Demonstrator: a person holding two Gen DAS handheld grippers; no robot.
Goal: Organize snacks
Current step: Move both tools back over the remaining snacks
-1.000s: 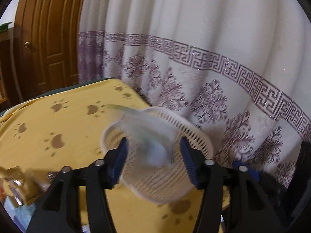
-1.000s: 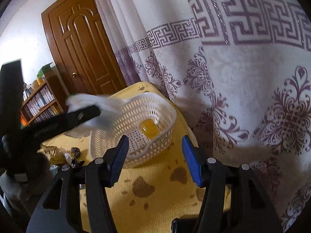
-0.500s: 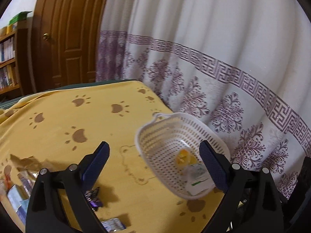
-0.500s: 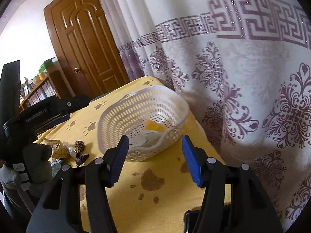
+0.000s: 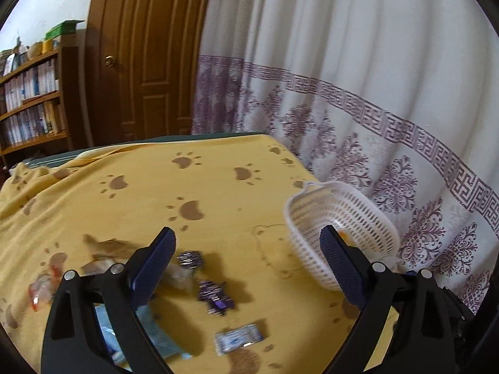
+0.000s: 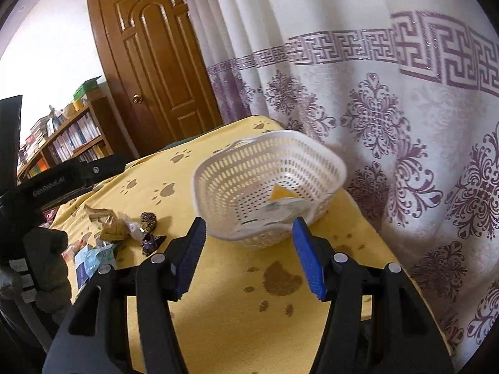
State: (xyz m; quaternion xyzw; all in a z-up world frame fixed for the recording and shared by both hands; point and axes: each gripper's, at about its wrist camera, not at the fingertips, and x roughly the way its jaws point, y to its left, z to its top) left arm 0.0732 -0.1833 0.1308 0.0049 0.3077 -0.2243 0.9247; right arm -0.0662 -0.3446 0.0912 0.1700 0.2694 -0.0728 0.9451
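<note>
A white perforated basket (image 6: 268, 180) stands on the yellow paw-print cloth by the curtain; it also shows in the left wrist view (image 5: 340, 218). In it lie a yellow snack (image 6: 280, 192) and a white-green packet (image 6: 274, 212). Loose snacks lie on the cloth to the left: purple wrapped candies (image 5: 215, 296), a small blue-white packet (image 5: 238, 338), a brown wrapper (image 6: 110, 222). My left gripper (image 5: 248, 266) is open and empty above the loose snacks. My right gripper (image 6: 249, 257) is open and empty just in front of the basket.
A patterned white and purple curtain (image 6: 389, 109) hangs right behind the basket at the table's edge. A brown door (image 5: 146, 62) and a bookshelf (image 5: 31, 93) stand at the back. The left gripper's body (image 6: 46, 184) shows at the left of the right wrist view.
My left gripper let the white-green packet fall into the basket, opened wide and swung left, away from the basket, over the loose snacks. My right gripper stayed open and hardly moved.
</note>
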